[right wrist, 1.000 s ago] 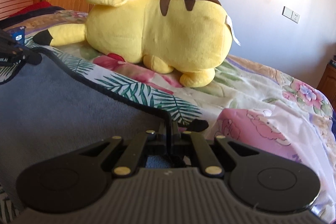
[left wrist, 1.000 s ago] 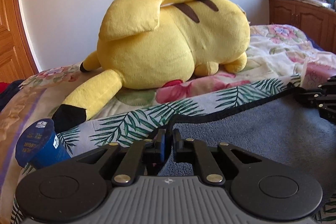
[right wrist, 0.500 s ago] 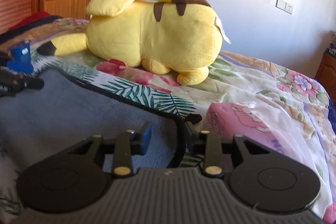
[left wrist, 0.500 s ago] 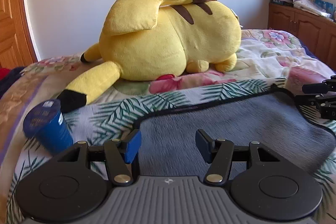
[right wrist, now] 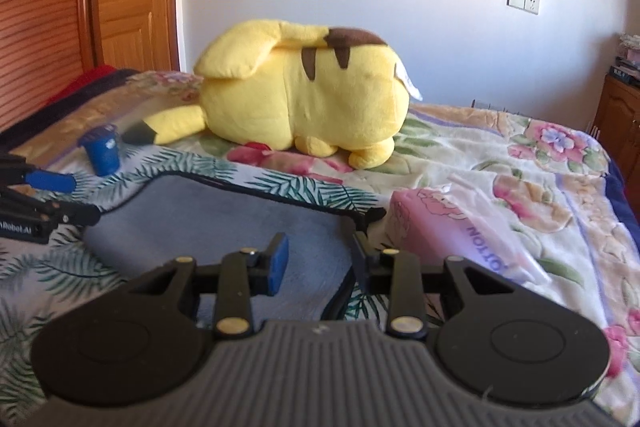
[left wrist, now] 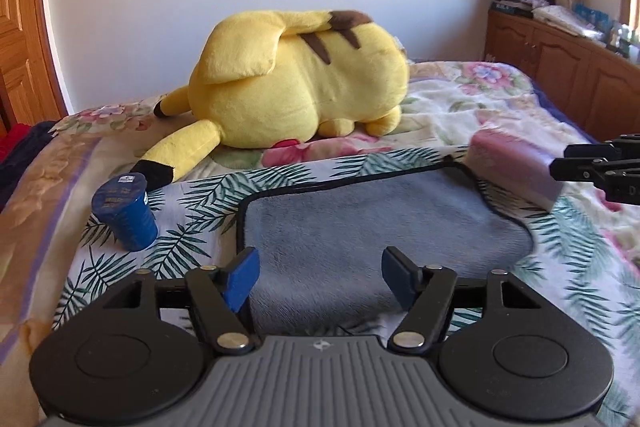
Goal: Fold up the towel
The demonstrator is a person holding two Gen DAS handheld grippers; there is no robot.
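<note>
The grey plush towel with black piping [left wrist: 360, 223] lies flat on the floral bed blanket [left wrist: 460, 107], in front of the big yellow plush toy [left wrist: 296, 83], with a blue cylindrical container [left wrist: 124, 211] just beside the towel's left edge and a pink wrapped packet [left wrist: 516, 163] at its far right corner. The left tool [left wrist: 318, 275] hangs over the towel's near left part, jaws spread wide and holding nothing. The right tool [right wrist: 320, 259] sits over the near right edge, jaws likewise apart and empty, one finger close to the piping.

The towel's long axis seems to run left to right across the bed, its far edge facing the toy. For a clean next fold, each tool should probably pinch a matching corner, lift evenly, and lay edge onto edge, keeping clear of the container and packet.
</note>
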